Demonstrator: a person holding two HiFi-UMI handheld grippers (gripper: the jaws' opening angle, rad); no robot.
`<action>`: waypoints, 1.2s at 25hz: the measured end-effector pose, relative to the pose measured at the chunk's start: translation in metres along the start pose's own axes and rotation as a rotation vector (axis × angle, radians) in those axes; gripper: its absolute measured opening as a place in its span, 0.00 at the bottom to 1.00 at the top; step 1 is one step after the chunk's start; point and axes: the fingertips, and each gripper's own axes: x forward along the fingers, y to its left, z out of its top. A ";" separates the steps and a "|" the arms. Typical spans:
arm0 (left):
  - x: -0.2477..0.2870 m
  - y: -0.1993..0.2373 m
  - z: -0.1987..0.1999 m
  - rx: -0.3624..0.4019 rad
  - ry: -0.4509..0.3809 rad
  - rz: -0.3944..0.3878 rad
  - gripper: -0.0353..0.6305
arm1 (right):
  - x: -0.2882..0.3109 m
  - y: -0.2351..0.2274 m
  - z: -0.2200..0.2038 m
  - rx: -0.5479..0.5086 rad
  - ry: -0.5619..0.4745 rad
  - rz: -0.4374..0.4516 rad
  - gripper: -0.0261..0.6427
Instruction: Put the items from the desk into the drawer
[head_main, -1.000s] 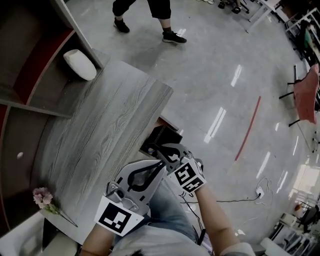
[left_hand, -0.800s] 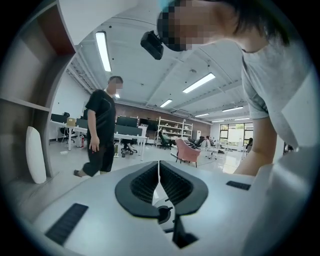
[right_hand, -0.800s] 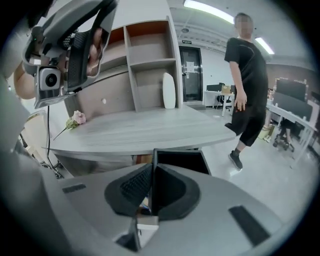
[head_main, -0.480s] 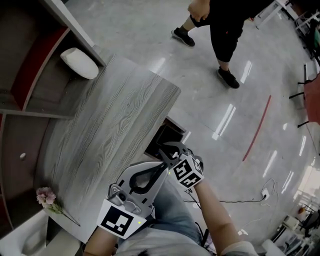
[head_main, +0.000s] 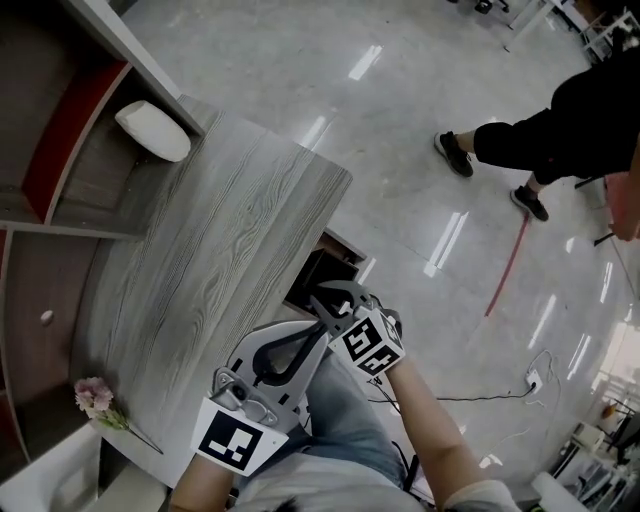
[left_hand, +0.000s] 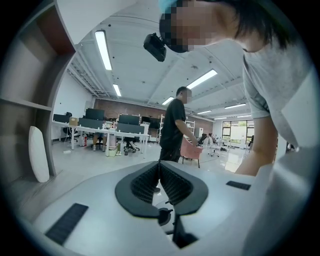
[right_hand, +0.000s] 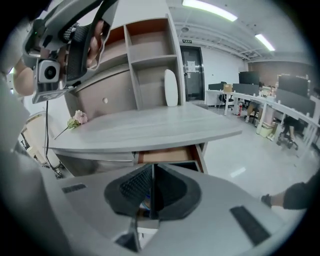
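Observation:
The grey wood desk (head_main: 220, 250) (right_hand: 145, 130) is mostly bare. A pink flower (head_main: 92, 395) (right_hand: 77, 118) lies at its near-left corner. Under the desk's front edge the drawer (head_main: 322, 272) (right_hand: 170, 155) stands pulled out; most of its inside is hidden behind my jaws. My left gripper (head_main: 322, 328) (left_hand: 159, 166) is shut and holds nothing, hanging over my lap. My right gripper (head_main: 322, 298) (right_hand: 152, 169) is also shut and empty, just in front of the drawer.
A white oval object (head_main: 152, 130) (right_hand: 171, 87) stands in the shelf unit (head_main: 60, 150) at the desk's back. A person (head_main: 540, 145) (left_hand: 174, 127) walks across the shiny floor to the right. A red line (head_main: 510, 260) is marked on the floor.
The passer-by has walked from the top of the view to the right side. Both grippers have stayed shut and almost still by the drawer.

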 end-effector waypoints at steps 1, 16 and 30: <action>0.000 -0.002 0.001 0.003 -0.001 0.000 0.07 | -0.004 -0.001 0.005 0.002 -0.016 -0.005 0.10; -0.062 -0.019 0.037 0.068 -0.044 0.114 0.07 | -0.092 0.038 0.124 0.082 -0.370 0.013 0.05; -0.156 -0.066 0.057 0.090 -0.119 0.098 0.07 | -0.210 0.158 0.189 0.005 -0.595 -0.129 0.05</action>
